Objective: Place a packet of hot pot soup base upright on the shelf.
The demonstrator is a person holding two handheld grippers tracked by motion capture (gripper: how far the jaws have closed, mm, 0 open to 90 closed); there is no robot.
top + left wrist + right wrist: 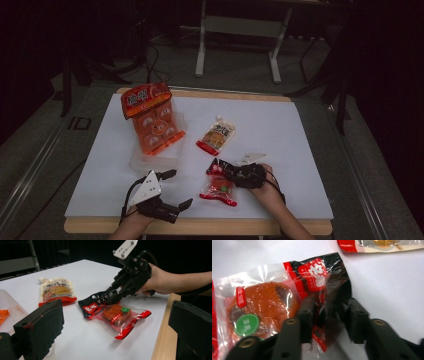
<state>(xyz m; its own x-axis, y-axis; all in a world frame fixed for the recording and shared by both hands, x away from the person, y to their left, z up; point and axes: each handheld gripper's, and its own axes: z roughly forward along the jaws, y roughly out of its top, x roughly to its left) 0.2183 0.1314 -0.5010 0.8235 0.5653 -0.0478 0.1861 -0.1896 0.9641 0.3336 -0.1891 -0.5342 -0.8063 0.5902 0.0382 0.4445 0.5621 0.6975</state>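
We saw the red sauce packet (219, 186) lying flat near the table's (300, 150) front edge, its long axis running from the front toward the far side, black end away from us. The right gripper (220, 170) had its jaws around that black end — whether the pads pressed it, we could not tell. White Chinese characters marked the black part. The left gripper (177, 189) stood apart, jaws wide, holding nothing.
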